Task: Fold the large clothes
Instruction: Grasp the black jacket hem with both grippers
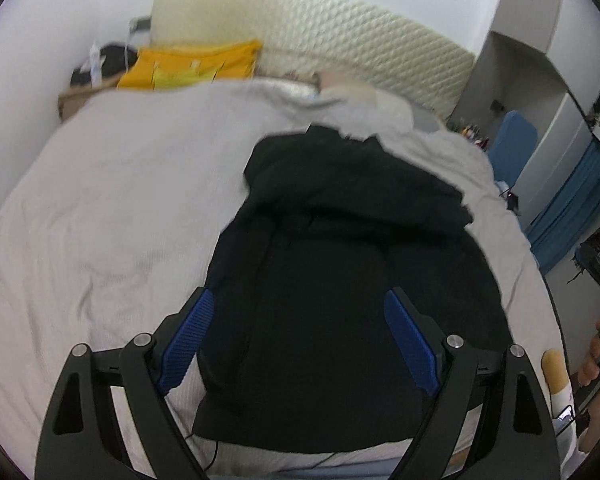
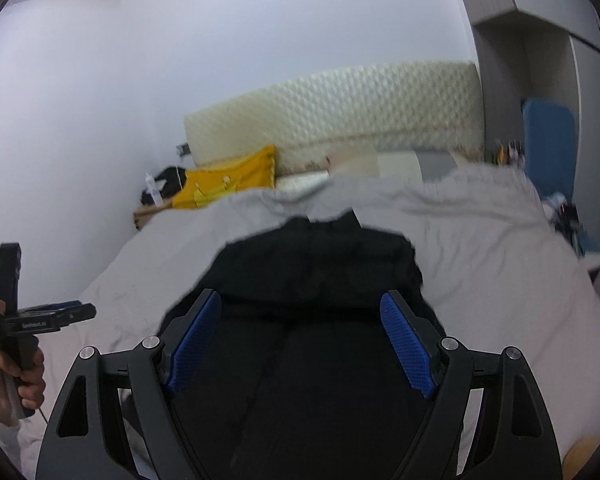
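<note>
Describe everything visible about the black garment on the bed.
The black garment is a large, matte, soft-looking fabric piece lying on the light grey bedcover. Its near part lies fairly flat with a straight lower edge, and a lengthwise seam or fold runs down it in the right wrist view. Its far end is bunched and folded over in thick wrinkles. The left tool and right tool are both open above it, gripping nothing.
</note>
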`<control>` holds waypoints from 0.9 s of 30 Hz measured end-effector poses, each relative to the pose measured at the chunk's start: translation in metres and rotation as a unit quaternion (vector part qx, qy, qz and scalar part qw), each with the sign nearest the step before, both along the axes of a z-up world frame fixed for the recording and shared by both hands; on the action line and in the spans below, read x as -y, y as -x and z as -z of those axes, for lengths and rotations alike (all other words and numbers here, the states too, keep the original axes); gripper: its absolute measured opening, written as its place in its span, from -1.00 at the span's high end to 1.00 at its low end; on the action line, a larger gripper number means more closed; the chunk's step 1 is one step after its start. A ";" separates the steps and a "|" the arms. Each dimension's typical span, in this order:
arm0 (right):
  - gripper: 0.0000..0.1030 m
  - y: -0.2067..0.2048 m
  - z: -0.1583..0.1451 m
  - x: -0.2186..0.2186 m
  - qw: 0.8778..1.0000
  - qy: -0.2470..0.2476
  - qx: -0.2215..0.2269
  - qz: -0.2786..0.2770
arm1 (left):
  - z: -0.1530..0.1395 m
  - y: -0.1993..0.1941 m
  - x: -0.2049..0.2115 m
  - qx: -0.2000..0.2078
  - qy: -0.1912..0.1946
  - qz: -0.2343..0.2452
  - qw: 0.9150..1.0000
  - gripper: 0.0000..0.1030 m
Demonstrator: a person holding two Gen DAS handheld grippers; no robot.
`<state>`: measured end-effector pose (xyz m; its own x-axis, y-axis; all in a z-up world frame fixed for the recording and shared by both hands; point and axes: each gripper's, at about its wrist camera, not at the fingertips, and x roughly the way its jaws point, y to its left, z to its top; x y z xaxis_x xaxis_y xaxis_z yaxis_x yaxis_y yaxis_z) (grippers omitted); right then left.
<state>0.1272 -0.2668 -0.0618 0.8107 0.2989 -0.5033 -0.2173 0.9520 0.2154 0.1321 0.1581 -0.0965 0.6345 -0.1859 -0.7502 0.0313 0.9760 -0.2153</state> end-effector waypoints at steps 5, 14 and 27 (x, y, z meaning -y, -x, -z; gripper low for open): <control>-0.58 -0.006 0.050 0.030 0.998 -0.022 -0.057 0.009 | 0.039 -0.003 -0.021 -0.040 0.034 -0.023 0.998 -0.74; -0.58 -0.013 0.130 0.099 0.980 -0.095 -0.170 0.043 | 0.093 -0.013 -0.043 -0.110 0.074 -0.052 0.990 -0.99; -0.58 -0.020 0.197 0.148 0.937 -0.162 -0.288 0.113 | 0.158 -0.032 -0.064 -0.256 0.144 -0.106 0.950 -0.99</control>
